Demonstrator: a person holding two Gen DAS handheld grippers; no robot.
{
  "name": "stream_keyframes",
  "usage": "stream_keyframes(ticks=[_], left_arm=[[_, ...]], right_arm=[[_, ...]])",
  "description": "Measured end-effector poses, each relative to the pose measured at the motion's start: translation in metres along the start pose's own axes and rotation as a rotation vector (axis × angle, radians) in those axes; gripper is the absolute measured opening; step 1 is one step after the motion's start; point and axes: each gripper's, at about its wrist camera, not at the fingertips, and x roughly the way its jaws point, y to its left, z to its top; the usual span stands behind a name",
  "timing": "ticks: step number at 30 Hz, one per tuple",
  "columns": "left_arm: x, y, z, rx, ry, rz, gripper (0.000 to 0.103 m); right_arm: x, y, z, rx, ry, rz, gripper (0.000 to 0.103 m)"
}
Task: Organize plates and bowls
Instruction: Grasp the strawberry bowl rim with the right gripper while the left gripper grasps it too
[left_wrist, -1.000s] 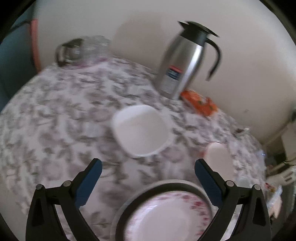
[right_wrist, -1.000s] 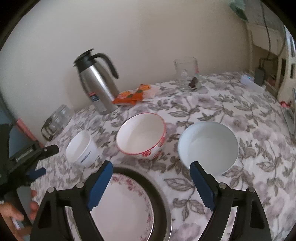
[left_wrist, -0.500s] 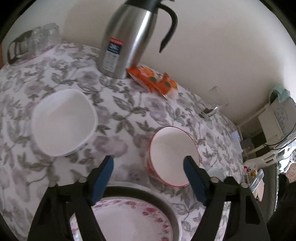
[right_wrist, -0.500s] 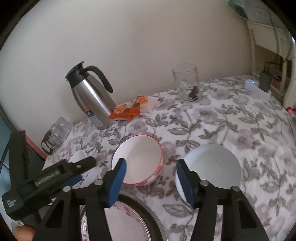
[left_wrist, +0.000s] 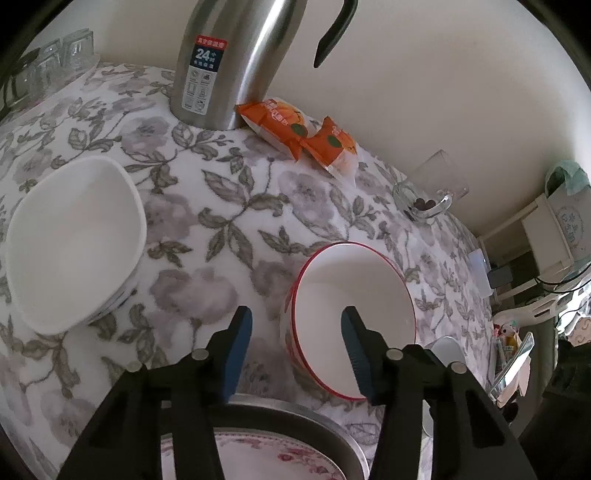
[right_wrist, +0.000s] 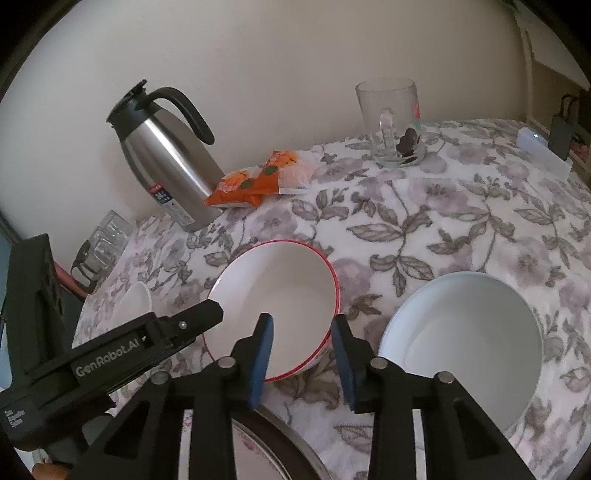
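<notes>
Closing on the red-rimmed bowl (right_wrist: 273, 306) from both sides, left tongs (left_wrist: 295, 330) and right tongs (right_wrist: 301, 341) have narrowed since a second ago, each straddling its rim, not yet pinching. Bowl sits just behind the plate (left_wrist: 258, 458); a lift looks next.

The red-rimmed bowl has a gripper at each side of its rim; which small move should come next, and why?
Probably finish closing both. The left gripper and right gripper each straddle the wall of the red-rimmed bowl, one finger inside and one outside, jaws closing but pads seemingly not yet pressing. Lifting now would likely let it slip.
</notes>
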Motion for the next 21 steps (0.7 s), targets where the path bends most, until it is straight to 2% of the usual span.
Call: stream_keyframes(ticks=[4, 9, 11, 21], left_arm=[[0.004, 0.000, 0.000, 0.005, -0.003, -0.002, 0.046], [0.008, 0.004, 0.000, 0.001, 0.004, 0.005, 0.039], [0.008, 0.004, -0.001, 0.000, 0.000, 0.005, 0.038], [0.015, 0.009, -0.004, -0.025, 0.028, 0.015, 0.038]], right_arm=[[0.003, -0.001, 0.002, -0.009, -0.002, -0.037, 0.027], [-0.002, 0.002, 0.006, -0.038, -0.043, -0.047, 0.027], [-0.004, 0.005, 0.006, -0.055, -0.052, -0.016, 0.027], [0.005, 0.010, 0.002, -0.067, -0.030, -0.008, 0.027]])
